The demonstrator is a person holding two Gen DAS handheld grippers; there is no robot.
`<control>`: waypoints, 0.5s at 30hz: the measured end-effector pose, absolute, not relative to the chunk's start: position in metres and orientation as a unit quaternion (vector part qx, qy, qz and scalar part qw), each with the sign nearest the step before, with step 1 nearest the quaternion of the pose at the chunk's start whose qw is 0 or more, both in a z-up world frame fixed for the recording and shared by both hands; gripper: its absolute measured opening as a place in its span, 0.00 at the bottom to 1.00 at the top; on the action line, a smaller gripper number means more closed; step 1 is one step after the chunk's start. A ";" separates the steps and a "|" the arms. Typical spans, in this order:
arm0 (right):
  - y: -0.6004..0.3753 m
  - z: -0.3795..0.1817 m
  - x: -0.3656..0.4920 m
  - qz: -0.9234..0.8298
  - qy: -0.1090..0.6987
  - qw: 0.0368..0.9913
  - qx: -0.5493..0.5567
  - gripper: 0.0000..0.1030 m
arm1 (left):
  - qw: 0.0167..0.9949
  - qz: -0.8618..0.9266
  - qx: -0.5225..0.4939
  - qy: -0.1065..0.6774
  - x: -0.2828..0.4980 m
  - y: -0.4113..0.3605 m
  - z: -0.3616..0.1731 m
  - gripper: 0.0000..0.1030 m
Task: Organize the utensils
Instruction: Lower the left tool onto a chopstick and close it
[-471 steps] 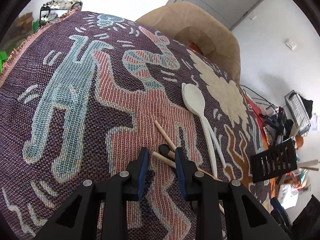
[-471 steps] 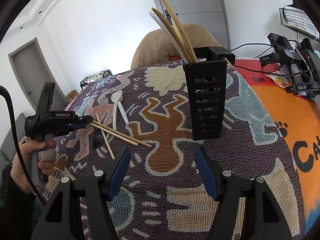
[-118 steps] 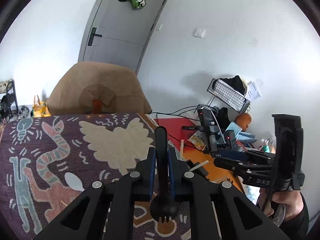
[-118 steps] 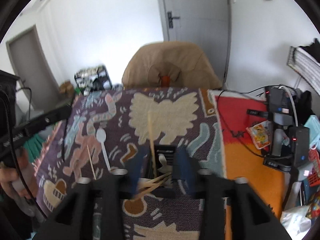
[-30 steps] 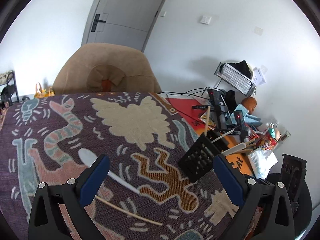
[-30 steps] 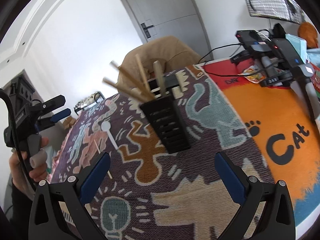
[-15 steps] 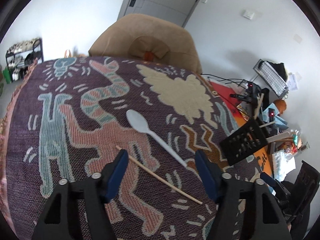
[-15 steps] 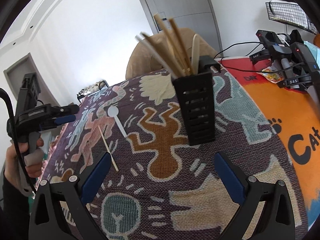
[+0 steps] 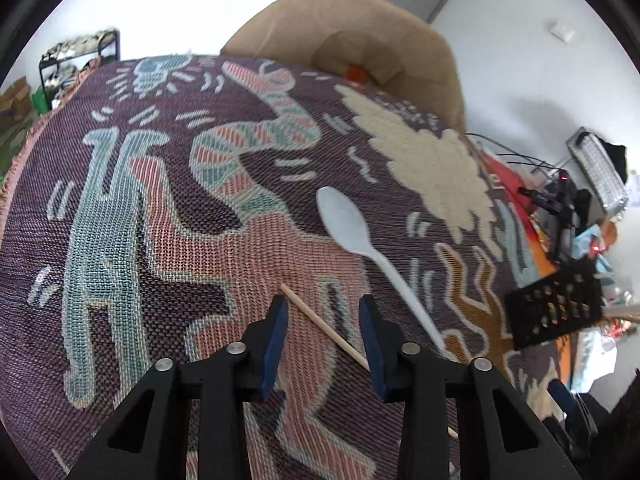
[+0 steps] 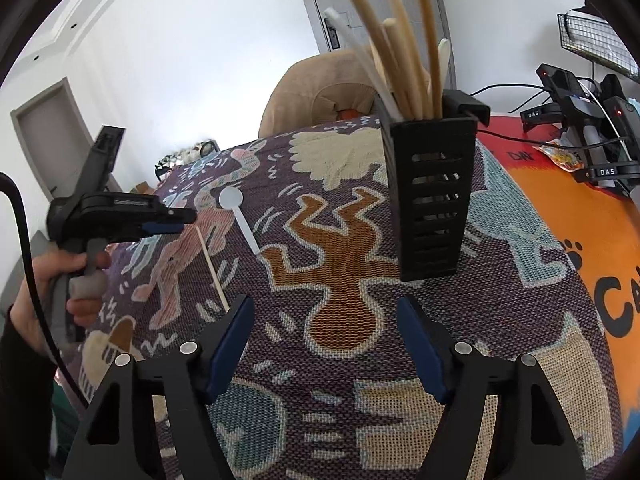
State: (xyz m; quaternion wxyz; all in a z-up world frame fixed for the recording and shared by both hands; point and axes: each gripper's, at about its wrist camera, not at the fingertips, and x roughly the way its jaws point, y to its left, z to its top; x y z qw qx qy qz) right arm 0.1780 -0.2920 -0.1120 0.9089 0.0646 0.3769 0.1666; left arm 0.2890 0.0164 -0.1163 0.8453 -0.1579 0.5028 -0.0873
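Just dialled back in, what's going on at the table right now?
A person is clearing loose utensils off the patterned cloth into the black slotted holder, which already holds several sticks and spoons. The left gripper is over the wooden chopstick, jaws closing either side of it but not yet pressing on it. A white plastic spoon lies just beyond. The right gripper hangs in front of the holder, jaws closing with nothing between them.

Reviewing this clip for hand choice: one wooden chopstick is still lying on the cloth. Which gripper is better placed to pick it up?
Left. The left gripper already straddles the chopstick, jaws closing around it without touching yet. The right gripper hovers over bare cloth near the black holder, nothing between its closing jaws.
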 end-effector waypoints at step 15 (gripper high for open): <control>-0.277 -0.113 0.180 0.176 0.380 0.907 0.049 0.72 | 0.829 -0.045 -0.142 0.539 0.313 0.013 -0.131 0.12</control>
